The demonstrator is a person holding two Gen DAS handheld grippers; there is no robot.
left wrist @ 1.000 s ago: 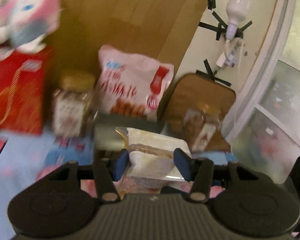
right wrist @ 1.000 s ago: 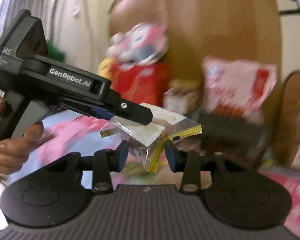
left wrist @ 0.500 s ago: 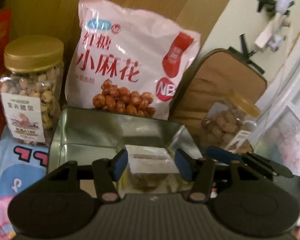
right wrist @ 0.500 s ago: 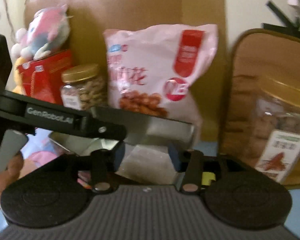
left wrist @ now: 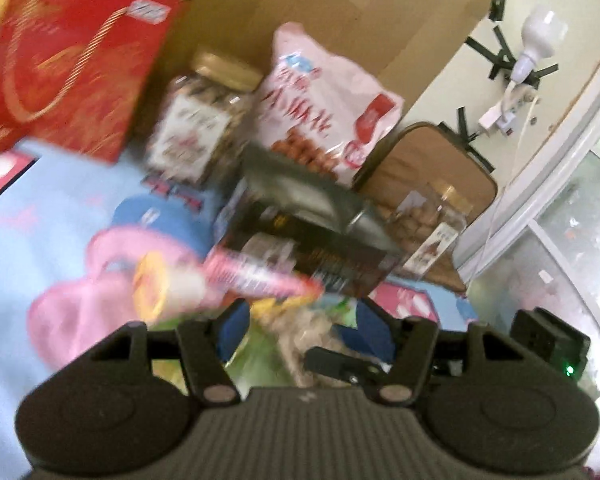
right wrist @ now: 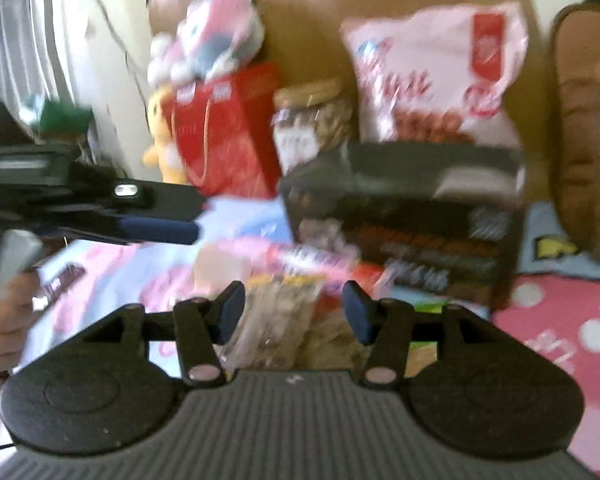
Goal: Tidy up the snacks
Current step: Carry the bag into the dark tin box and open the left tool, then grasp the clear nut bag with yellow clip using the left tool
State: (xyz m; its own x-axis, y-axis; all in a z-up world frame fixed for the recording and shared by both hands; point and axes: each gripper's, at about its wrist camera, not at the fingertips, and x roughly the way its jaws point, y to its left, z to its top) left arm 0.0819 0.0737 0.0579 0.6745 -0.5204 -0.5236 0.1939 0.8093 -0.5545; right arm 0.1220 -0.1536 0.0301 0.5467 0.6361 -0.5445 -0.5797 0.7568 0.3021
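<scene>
Both grippers have dropped from the open tin box (left wrist: 300, 196) to the loose snack pile (right wrist: 284, 320) just near of it (blurry). Left gripper (left wrist: 300, 332) half-open, just widened; right gripper (right wrist: 294, 310) half-open, just narrowing; both straddle packets, grip unclear. Pink wafer pack (left wrist: 256, 276) lies left-right.

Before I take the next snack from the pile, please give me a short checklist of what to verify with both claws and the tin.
1. Tin box open to receive: ok.
2. Left claw over the snack pile, jaws just been opening, clear packet between them: ok.
3. Right claw, jaws just been closing, brown packet between them: ok.
4. Firm grip on either packet: cannot tell, blurred.
5. Claws clear of each other: not ok; a right finger reaches between the left jaws.
</scene>
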